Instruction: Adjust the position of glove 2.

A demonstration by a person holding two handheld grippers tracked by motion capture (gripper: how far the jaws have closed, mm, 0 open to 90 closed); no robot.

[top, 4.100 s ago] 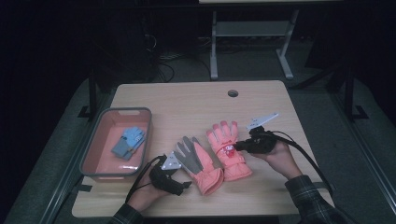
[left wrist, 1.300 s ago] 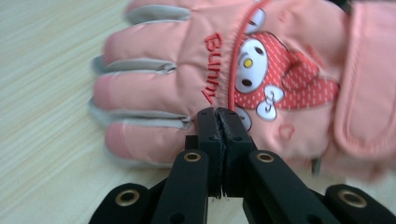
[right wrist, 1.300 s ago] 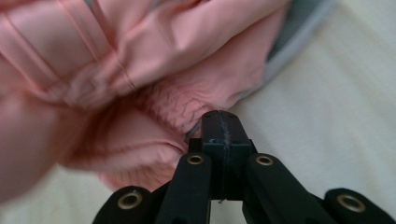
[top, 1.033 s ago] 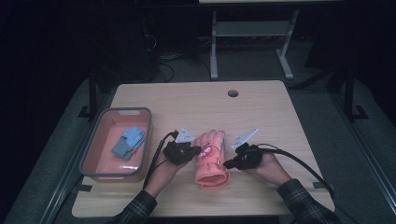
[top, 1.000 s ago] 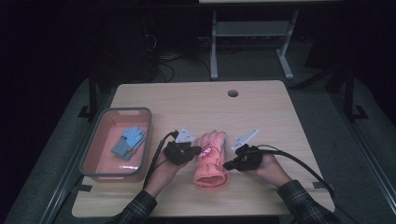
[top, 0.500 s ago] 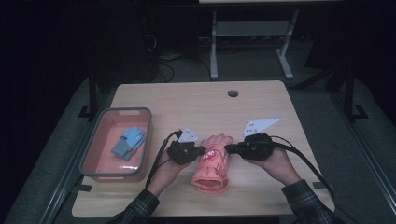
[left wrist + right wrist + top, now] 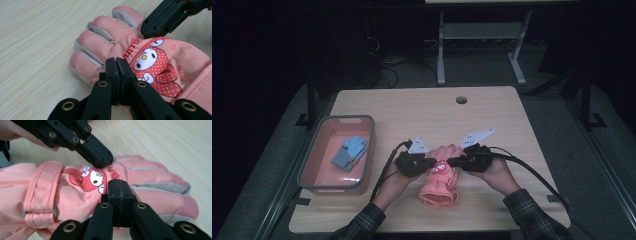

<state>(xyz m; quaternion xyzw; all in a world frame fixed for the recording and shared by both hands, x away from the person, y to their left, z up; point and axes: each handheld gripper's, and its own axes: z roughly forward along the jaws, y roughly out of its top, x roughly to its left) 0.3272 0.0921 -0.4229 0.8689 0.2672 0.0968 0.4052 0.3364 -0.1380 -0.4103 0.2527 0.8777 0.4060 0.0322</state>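
Here, the worktop point(image 7: 412, 110) is a pale wooden slab with a round hole point(image 7: 461, 100) near its 12 o'clock edge. At its 9 o'clock side sits a pink tray point(image 7: 314, 155) with a grey rim, and a blue glove point(image 7: 349, 152) lies inside it. Toward 6 o'clock, just right of the middle, lies the pink glove point(image 7: 440, 180), fingers pointing to 12 and cuff to 6; it appears to rest on a second one of the same colour, whose grey-edged fingers show beneath it in the left gripper view. A red dotted cartoon figure point(image 7: 152, 72) with a white face is printed on its back, with red lettering beside it. The left hand-held gripper point(image 7: 431, 163) comes in from 9 o'clock of the glove, its jaws pressed together with nothing between them, their tip over the glove's edge near the print point(image 7: 117, 65). The right hand-held gripper point(image 7: 452, 161) comes in from 3 o'clock, jaws likewise fully closed and empty, tip just above the glove's back point(image 7: 120, 187). The two tips face each other across the print, close but apart. Whether either touches the fabric I cannot tell.
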